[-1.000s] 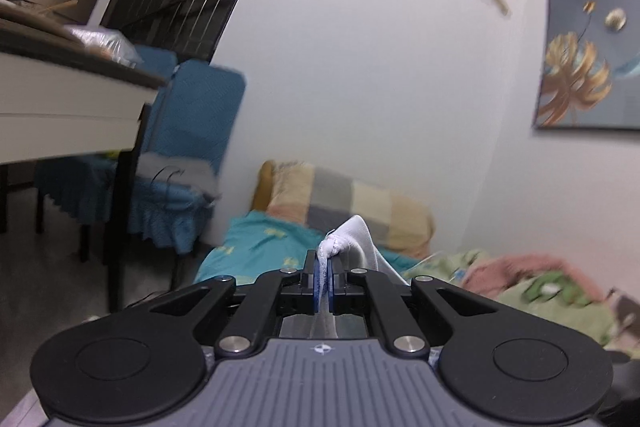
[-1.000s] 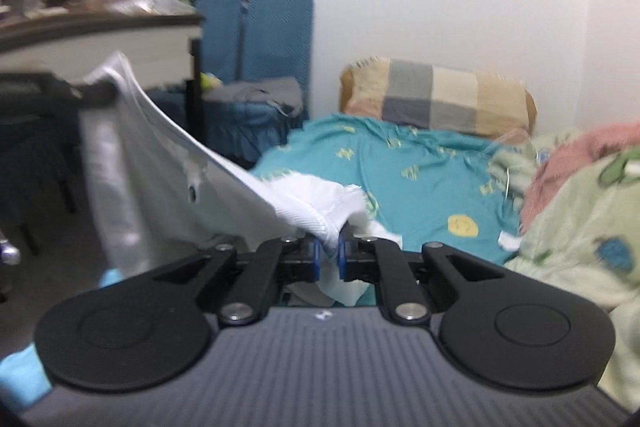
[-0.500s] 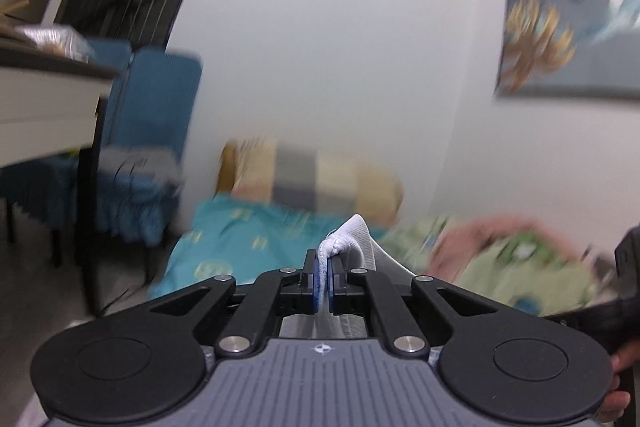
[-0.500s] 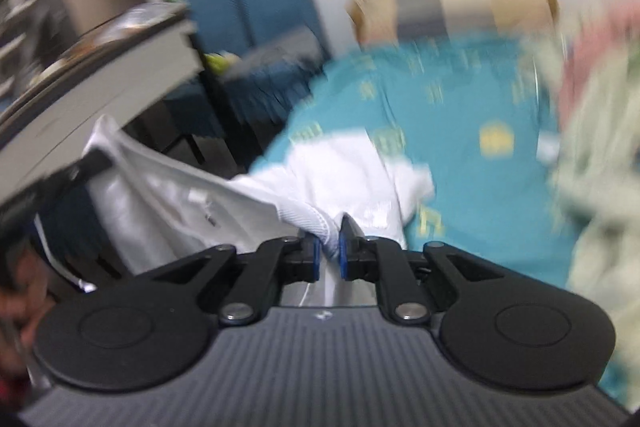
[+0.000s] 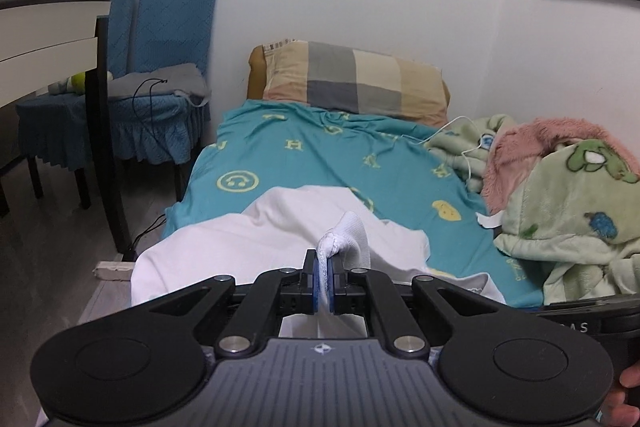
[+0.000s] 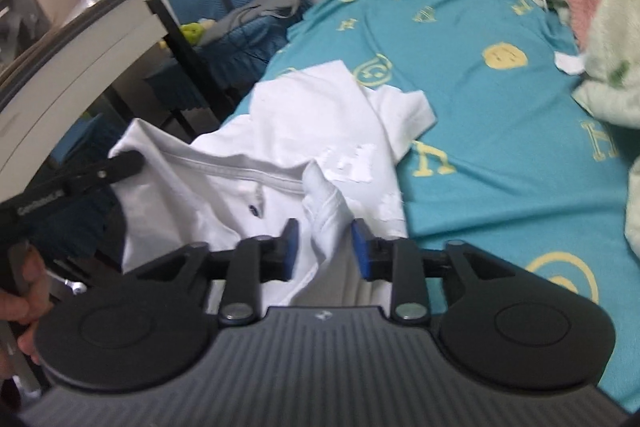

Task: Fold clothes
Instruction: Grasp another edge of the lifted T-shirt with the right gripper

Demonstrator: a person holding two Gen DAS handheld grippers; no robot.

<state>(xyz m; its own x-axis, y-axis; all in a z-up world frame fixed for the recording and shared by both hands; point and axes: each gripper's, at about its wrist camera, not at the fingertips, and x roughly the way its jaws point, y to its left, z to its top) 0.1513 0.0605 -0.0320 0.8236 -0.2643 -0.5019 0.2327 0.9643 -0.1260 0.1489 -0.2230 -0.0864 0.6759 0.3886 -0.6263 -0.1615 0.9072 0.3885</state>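
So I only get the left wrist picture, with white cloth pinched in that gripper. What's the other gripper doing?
Observer: The right gripper is opening its jaws. A fold of the white shirt stands between the pads, not pressed.
Operator: Can you tell which part of the shirt that is?
Observer: It is next to the collar band, with a small dark spot just below the band.
Operator: And can you see my gripper from there?
Observer: Yes, the left gripper pinches the shirt's far left edge, below the white desk.
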